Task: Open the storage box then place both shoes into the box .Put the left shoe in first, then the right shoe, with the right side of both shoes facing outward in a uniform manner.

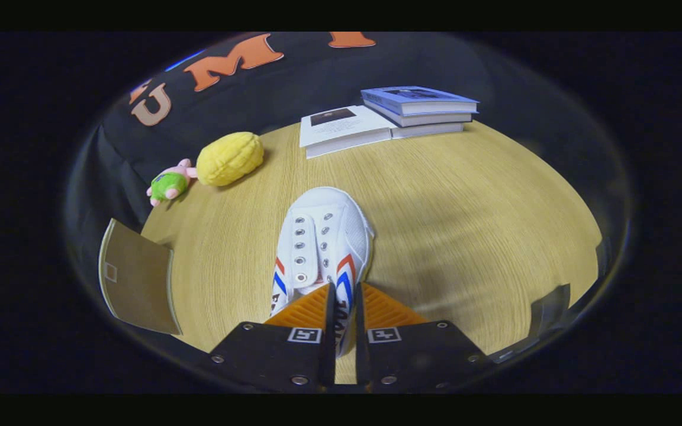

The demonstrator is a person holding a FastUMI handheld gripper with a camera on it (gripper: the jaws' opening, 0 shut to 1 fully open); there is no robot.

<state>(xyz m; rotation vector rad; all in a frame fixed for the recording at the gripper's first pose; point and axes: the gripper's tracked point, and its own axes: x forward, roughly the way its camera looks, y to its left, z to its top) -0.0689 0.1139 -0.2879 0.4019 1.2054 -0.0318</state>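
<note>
While its two fingers pinch the right side wall of the shoe (322, 242) near the heel, the tool (345, 299) is closed on it, one finger inside the opening and one outside. The white shoe, striped red and blue, points its toe away over the wooden counter (465, 219). Beyond it lie stacked books (391, 115); off to the left sit a yellow plush (229, 158) and a green-pink toy (169, 184). A brown flap (137, 278) lies left of the fingers.
</note>
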